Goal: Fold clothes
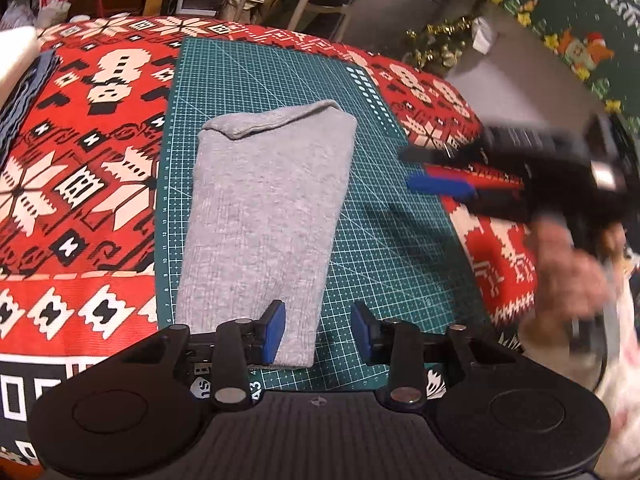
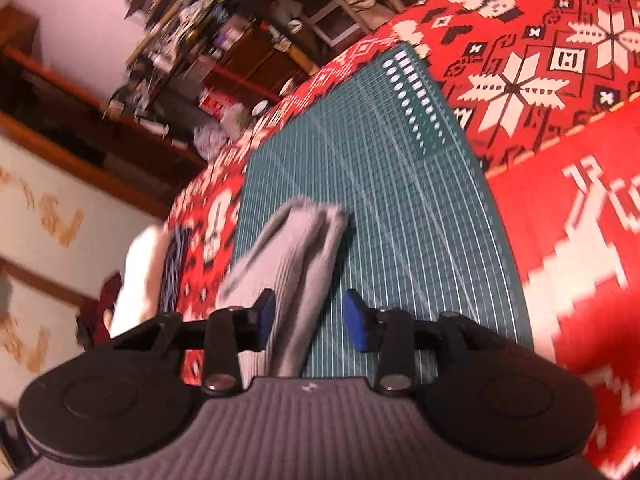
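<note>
On the green cutting mat [image 1: 384, 216], the grey garment [image 1: 264, 216] lay folded into a long strip; left claw [image 1: 318, 330] and right claw [image 2: 308, 320] stood apart, gripping nothing.

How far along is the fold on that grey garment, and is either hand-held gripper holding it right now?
Done: the grey garment lies folded into a narrow strip on the green cutting mat. In hand: nothing; the left hand-held gripper and right hand-held gripper both stand open, with no pad pressing the cloth. Left: probably a final fold across its length, if one is wanted, then setting it aside.
</note>
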`<state>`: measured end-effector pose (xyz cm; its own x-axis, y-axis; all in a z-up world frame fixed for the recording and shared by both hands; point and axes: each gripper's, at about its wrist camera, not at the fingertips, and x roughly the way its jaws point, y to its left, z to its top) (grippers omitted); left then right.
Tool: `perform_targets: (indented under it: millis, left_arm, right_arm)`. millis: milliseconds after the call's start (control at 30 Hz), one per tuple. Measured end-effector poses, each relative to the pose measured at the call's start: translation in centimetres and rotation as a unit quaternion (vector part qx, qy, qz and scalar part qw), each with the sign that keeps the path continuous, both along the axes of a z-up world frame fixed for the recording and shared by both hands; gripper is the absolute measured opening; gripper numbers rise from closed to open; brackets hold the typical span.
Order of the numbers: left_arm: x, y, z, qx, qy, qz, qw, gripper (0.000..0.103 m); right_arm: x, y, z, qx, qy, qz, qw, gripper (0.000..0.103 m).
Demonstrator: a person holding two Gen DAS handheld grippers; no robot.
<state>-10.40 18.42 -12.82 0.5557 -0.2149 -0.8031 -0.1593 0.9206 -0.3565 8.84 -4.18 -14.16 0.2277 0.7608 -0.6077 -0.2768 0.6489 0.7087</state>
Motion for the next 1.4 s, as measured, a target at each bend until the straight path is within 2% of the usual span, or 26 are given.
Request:
perform_targets:
  millis: [200, 400, 467, 567, 667, 767, 800, 833, 867, 1033, 1100, 1167, 1233, 1333, 1400]
  left_arm:
    - [0.7, -0.4, -0.6, 0.017, 0.022, -0.012, 0.9996, 0.036]
    - [0.7, -0.4, -0.7, 0.016, 0.028, -0.016, 0.9994, 0.037]
    - [0.7, -0.4, -0.8, 0.013, 0.027, -0.013, 0.9995, 0.037]
    - [0.5, -0.4, -0.8, 0.014, 0.024, -0.01, 0.9996, 0.036]
    - [0.3, -0.5, -0.8, 0.012, 0.021, -0.005, 0.9997, 0.036]
    - [0.1, 0.0, -0.9, -0.006, 0.019, 0.005, 0.9998, 0.036]
    - [0.1, 0.2, -0.8, -0.017, 0.021, 0.01, 0.9996, 0.036]
    - [0.0, 0.4, -0.7, -0.024, 0.019, 0.013, 0.9994, 0.036]
    - [-0.3, 0.5, -0.3, -0.025, 0.01, 0.015, 0.9995, 0.036]
    - [-2.0, 0.9, 2.0, -0.03, -0.04, 0.025, 0.9984, 0.037]
    - [-2.6, 1.4, 3.2, -0.028, -0.065, 0.033, 0.9969, 0.036]
    - [-2.4, 2.2, 3.8, -0.02, -0.079, 0.045, 0.9957, 0.036]
    - [-1.5, 3.6, 3.6, -0.024, -0.08, 0.063, 0.9945, 0.024]
    - [0.2, 5.2, 2.6, -0.034, -0.067, 0.081, 0.9939, 0.014]
    - [1.2, 5.8, 1.7, -0.032, -0.054, 0.084, 0.9945, 0.013]
  right_arm:
    - [4.7, 2.1, -2.4, -0.005, 0.041, -0.034, 0.999, 0.048]
    - [6.3, 4.2, -4.6, 0.024, 0.078, -0.024, 0.996, 0.045]
    - [6.4, 4.9, -4.9, 0.017, 0.078, -0.018, 0.997, 0.015]
    - [6.2, 5.6, -5.0, 0.006, 0.07, -0.02, 0.997, 0.011]
    - [6.1, 6.4, -4.4, -0.015, 0.045, -0.019, 0.999, 0.01]
    - [6.0, 7.1, -4.0, -0.031, 0.03, -0.006, 0.999, 0.012]
    - [5.9, 7.2, -3.8, -0.035, 0.024, 0.0, 0.999, 0.014]
    - [5.8, 7.0, -3.3, -0.038, 0.019, -0.001, 0.999, 0.024]
    - [5.5, 6.6, -2.9, -0.044, 0.01, -0.011, 0.999, 0.03]
    - [2.9, 4.5, -0.2, -0.074, -0.03, -0.027, 0.996, 0.029]
    - [0.9, 4.2, 0.6, -0.069, -0.038, -0.011, 0.997, 0.023]
    - [-1.3, 4.6, 1.2, -0.066, -0.047, 0.01, 0.997, 0.013]
    - [-3.7, 5.1, 1.9, -0.062, -0.06, 0.034, 0.996, 0.007]
    - [-6.6, 7.1, 2.6, -0.052, -0.083, 0.061, 0.993, 0.003]
    - [-7.7, 8.2, 2.6, -0.048, -0.082, 0.074, 0.993, 0.003]
